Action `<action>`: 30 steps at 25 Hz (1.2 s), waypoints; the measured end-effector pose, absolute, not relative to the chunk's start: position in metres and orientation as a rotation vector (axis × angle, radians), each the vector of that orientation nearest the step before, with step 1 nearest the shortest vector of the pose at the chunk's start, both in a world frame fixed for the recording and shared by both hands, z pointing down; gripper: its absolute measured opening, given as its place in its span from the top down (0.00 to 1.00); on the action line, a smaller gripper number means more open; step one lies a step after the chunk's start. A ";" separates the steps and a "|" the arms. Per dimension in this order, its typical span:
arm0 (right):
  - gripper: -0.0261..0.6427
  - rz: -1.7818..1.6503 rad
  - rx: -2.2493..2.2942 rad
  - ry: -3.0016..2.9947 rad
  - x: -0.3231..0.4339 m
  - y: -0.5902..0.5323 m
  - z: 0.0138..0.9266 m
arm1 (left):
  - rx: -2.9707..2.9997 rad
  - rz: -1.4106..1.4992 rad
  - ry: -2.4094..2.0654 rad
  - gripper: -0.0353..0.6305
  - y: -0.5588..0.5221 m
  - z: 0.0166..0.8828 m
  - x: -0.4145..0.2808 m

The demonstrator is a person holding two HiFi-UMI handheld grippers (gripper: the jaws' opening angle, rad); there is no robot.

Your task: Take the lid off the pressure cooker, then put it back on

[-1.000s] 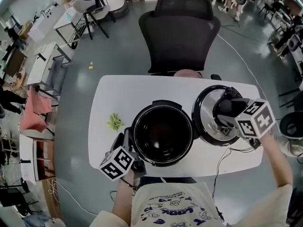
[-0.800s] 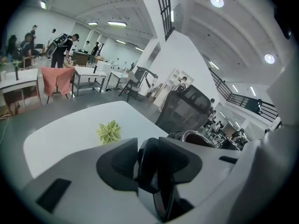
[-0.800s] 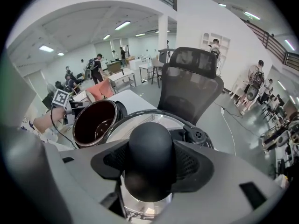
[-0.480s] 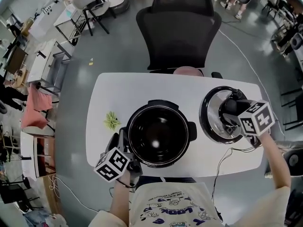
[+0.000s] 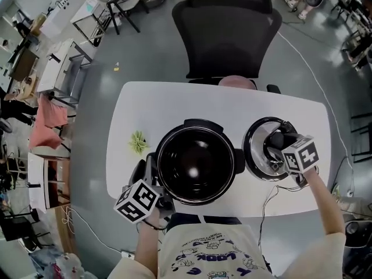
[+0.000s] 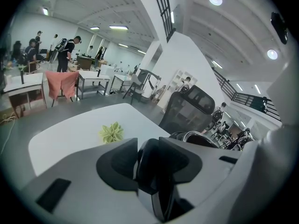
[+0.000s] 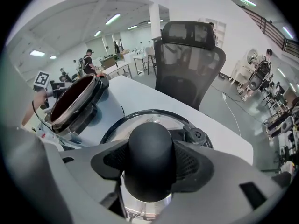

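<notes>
Lid [image 5: 251, 156] sits flat, knob [image 7: 150, 148] up, on desk [image 5: 174, 106] just R of open cooker [image 5: 232, 163]. R hand-held gripper [image 5: 278, 144] is clamped on knob from above. L hand-held gripper [image 6: 148, 169] is closed on cooker's side handle [image 6: 156, 190].
</notes>
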State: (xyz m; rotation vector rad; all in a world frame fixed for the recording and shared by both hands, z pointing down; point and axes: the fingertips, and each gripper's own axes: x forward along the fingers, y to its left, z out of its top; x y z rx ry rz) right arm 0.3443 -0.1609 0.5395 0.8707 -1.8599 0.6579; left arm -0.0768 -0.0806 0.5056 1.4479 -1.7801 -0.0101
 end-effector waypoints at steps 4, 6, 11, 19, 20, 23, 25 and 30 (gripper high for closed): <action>0.52 0.674 0.881 -1.846 0.342 -0.162 0.567 | 1.446 -0.006 -1.788 0.74 -0.085 0.506 -0.077; 0.52 0.676 0.888 -1.842 0.340 -0.161 0.577 | 1.445 -0.006 -1.791 0.74 -0.085 0.507 -0.077; 0.52 0.689 0.910 -1.841 0.333 -0.159 0.597 | 1.436 -0.016 -1.797 0.74 -0.086 0.510 -0.077; 0.52 0.691 0.912 -1.819 0.327 -0.154 0.620 | 1.427 -0.012 -1.809 0.74 -0.087 0.510 -0.077; 0.52 0.696 0.912 -1.817 0.327 -0.152 0.623 | 1.426 -0.014 -1.810 0.74 -0.086 0.510 -0.077; 0.52 0.712 0.919 -1.811 0.326 -0.149 0.629 | 1.425 -0.017 -1.812 0.74 -0.085 0.511 -0.078; 0.52 0.711 0.920 -1.806 0.325 -0.148 0.632 | 1.423 -0.018 -1.813 0.74 -0.086 0.511 -0.078; 0.52 0.659 0.918 -1.796 0.322 -0.146 0.638 | 1.418 -0.026 -1.820 0.74 -0.087 0.510 -0.078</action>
